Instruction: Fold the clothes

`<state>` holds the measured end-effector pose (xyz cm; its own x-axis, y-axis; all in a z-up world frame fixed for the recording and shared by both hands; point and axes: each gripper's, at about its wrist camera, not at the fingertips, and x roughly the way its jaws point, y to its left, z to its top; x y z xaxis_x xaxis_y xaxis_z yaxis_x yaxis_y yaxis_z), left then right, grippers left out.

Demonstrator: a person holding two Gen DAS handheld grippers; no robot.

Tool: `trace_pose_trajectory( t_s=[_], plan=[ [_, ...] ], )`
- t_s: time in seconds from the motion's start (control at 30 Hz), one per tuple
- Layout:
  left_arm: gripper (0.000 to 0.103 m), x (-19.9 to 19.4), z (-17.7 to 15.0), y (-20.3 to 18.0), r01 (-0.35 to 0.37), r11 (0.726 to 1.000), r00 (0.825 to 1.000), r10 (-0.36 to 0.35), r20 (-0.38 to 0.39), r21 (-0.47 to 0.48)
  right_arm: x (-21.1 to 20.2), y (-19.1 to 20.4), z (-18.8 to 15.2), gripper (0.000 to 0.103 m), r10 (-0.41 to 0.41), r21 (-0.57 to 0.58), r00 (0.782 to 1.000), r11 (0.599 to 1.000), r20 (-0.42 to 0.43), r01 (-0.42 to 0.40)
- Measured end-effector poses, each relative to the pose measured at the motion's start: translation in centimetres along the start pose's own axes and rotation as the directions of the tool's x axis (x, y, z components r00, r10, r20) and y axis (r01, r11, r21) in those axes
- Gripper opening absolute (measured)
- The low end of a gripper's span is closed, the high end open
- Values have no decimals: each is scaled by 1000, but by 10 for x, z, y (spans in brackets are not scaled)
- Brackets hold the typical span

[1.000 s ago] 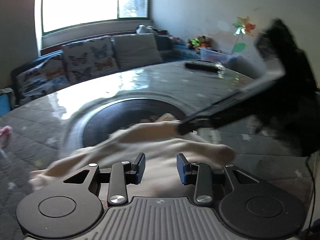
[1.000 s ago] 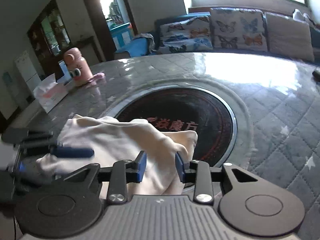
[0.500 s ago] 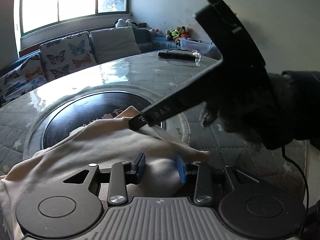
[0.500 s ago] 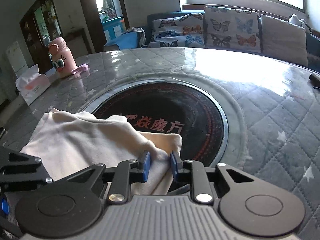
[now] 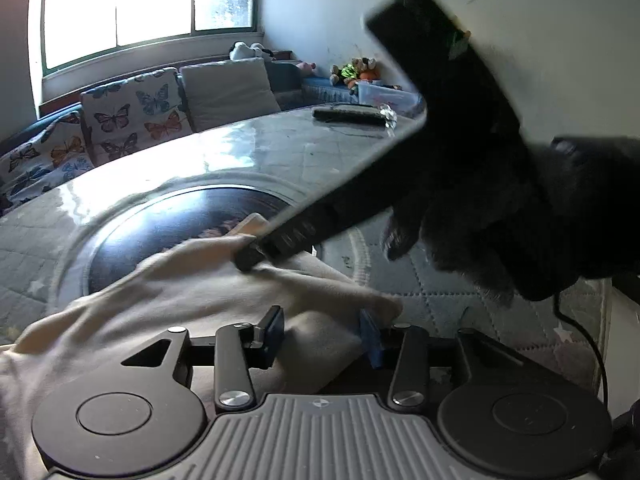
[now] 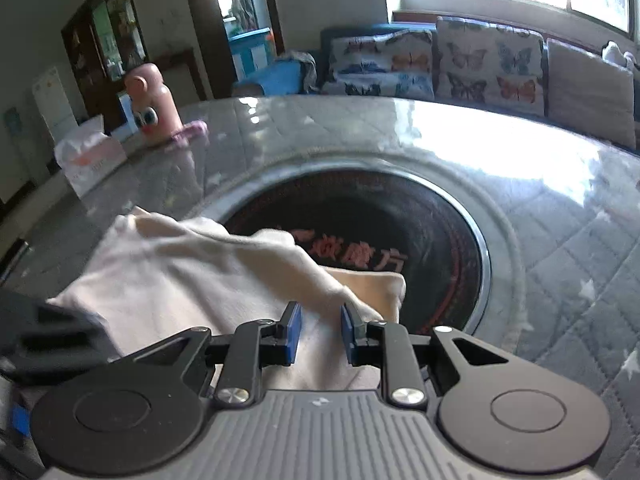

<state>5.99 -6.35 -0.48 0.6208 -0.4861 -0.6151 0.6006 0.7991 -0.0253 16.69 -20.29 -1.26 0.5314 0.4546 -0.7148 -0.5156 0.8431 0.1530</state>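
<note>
A cream garment [image 5: 180, 292] [image 6: 180, 272] lies rumpled on the near side of the round table [image 5: 460, 280], partly over its dark centre disc [image 6: 400, 220]. My left gripper [image 5: 323, 334] straddles a fold of the near edge; its jaws are opening and the cloth sits loosely between them. My right gripper [image 6: 320, 332] is shut on a raised ridge of the garment near its right corner. In the left wrist view the right gripper [image 5: 250, 256] comes in as a dark bar held by a dark gloved hand [image 5: 520, 220], its tip on the cloth.
A pink bottle [image 6: 154, 100] and a tissue box [image 6: 88, 160] stand at the table's far left. A dark remote-like bar [image 5: 348, 115] lies at the far edge. A sofa with butterfly cushions [image 5: 132, 120] is behind. A cable [image 5: 596, 360] hangs at right.
The right jaws narrowed onto a fold of the garment. The left jaws have spread apart around the cloth. The right gripper's tip shifted a little across the garment.
</note>
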Motion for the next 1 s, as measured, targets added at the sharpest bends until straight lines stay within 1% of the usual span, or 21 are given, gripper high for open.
trace_pose_trajectory(
  t_s=[0.1,0.17,0.27,0.33,0.43,0.53,0.63,0.77,0.9,0.97,1.0],
  plan=[
    [51,-14,0,17,-46,999,999,46,16,-22,-5,1,2,22,2,4,1000,1000,19,-3],
    [54,-20,0,36,-100,994,995,101,18,-53,-10,3,5,22,4,-2,999,1000,40,-4],
    [54,-25,-1,67,-180,976,983,182,5,-124,-10,7,10,22,13,-3,998,1000,55,-13],
    [54,-25,-2,86,-219,962,975,221,-7,-164,-8,11,14,22,25,-2,998,1000,59,-25],
    [53,-24,-3,113,-249,939,968,250,-28,-235,1,19,18,22,46,-6,998,999,53,-46],
    [50,-20,-5,131,-268,920,963,264,-52,-284,12,28,22,22,59,-17,997,998,44,-58],
    [48,-17,-9,144,-288,907,957,280,-71,-306,23,31,25,22,49,-13,998,999,27,-48],
    [47,-18,-18,154,-307,897,951,298,-77,-318,36,31,24,22,28,-9,1000,1000,7,-28],
    [47,-28,-18,155,-317,892,947,314,-63,-323,29,33,25,23,27,-13,999,1000,20,-26],
    [49,-36,-18,155,-330,888,942,332,-50,-320,23,37,24,29,30,-29,999,999,27,-29],
    [49,-41,-20,154,-336,886,939,340,-47,-320,21,39,23,37,33,-34,999,999,28,-32]
  ],
)
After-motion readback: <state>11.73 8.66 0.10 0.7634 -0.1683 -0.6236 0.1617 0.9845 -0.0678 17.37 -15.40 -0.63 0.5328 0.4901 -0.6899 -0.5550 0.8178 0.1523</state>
